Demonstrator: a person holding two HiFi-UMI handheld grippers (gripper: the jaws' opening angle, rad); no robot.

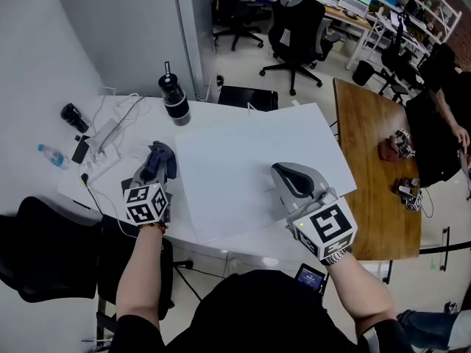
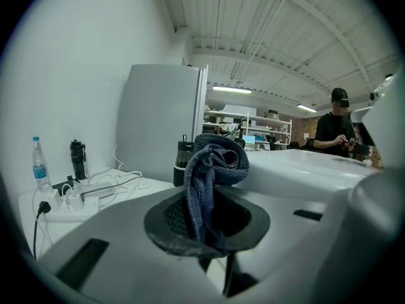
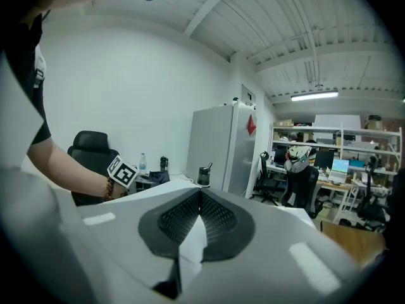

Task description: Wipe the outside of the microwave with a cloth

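Now, cloth (image 2: 214, 170) in left gripper (image 2: 212, 202)

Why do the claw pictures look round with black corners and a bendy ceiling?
Left gripper view: a wide-angle lens rounds the picture, blackens the corners and bows the ceiling beams; the cloth in the left claw looks sharp. Right gripper view: same bulge, the right claw looms huge. Head view: lines straighter, light even.

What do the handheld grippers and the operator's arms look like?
The left gripper and right gripper are light grey plastic shells with dark, dimpled pads. Each carries a white cube with black square markers. Black short sleeves; beaded bracelet on the left wrist, metal band on the right.
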